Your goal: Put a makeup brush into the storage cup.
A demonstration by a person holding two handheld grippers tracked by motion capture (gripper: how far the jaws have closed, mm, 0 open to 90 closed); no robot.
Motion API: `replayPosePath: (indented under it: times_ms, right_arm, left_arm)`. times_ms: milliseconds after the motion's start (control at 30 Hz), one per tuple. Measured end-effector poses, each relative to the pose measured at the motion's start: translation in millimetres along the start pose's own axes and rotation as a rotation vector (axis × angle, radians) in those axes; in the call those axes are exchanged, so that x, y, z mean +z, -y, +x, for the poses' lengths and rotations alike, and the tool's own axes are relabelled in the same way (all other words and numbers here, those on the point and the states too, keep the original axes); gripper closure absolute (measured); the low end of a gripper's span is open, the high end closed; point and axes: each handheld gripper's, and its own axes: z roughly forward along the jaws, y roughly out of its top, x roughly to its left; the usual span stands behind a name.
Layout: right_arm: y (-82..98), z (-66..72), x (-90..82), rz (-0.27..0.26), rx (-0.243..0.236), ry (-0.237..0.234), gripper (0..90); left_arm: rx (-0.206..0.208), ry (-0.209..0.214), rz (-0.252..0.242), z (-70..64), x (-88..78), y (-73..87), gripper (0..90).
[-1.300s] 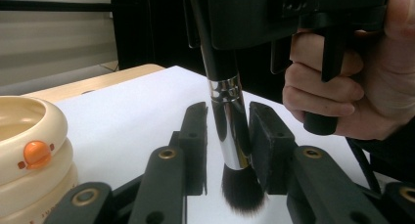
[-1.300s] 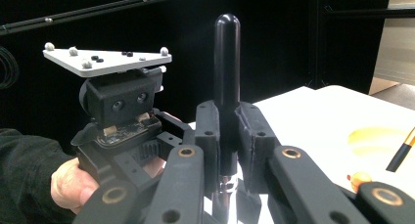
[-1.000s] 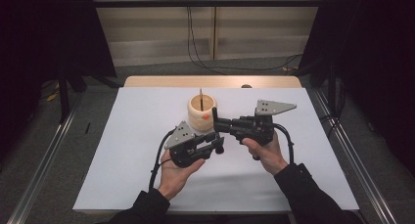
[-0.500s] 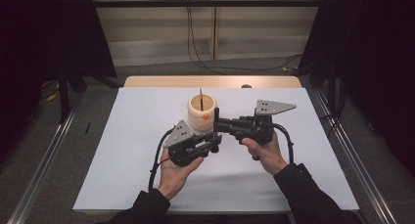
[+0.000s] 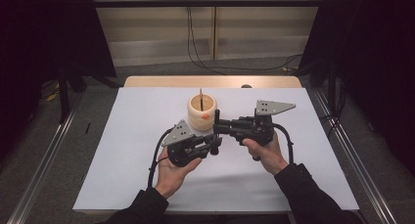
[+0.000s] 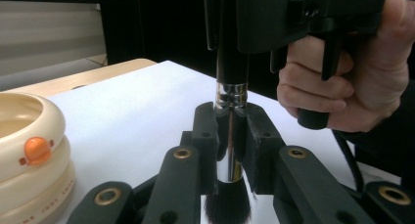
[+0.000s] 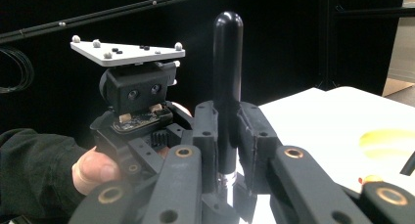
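Holding a makeup brush upright between us at the frame's centre, we are clamping its silver ferrule in the left gripper and its black handle in the right gripper, which may be easing slightly. The cream cup is standing just behind on the white table.
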Motion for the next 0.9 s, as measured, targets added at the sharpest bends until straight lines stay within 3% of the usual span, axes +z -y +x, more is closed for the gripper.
replayPosePath:
  times_ms: [67,133,433,600,700,900]
  right_arm:
    - [0.1,-0.4,0.8,0.005,0.007,-0.002,72.9]
    - [0.7,-1.4,1.0,0.015,0.003,-0.010,70.6]
    - [-0.8,-3.5,-1.6,0.013,0.015,0.025,27.3]
    - [-1.6,-5.8,-3.2,0.010,0.030,0.056,8.5]
    - [-1.8,-5.1,-4.9,0.012,0.006,0.051,0.4]
    - [-3.7,-2.9,-7.9,0.004,-0.029,0.063,3.4]
  left_arm:
    - [0.004,-0.016,0.003,-2.4,1.4,1.4,77.8]
    - [0.009,-0.002,0.019,-4.6,3.3,3.0,77.9]
    - [-0.016,0.017,0.011,-1.0,1.2,1.8,77.9]
    - [-0.021,0.025,0.011,1.0,-0.2,1.9,77.8]
    - [-0.015,0.015,0.016,1.1,-1.2,1.5,77.8]
    - [-0.012,0.016,0.028,-1.1,-0.9,1.5,77.9]
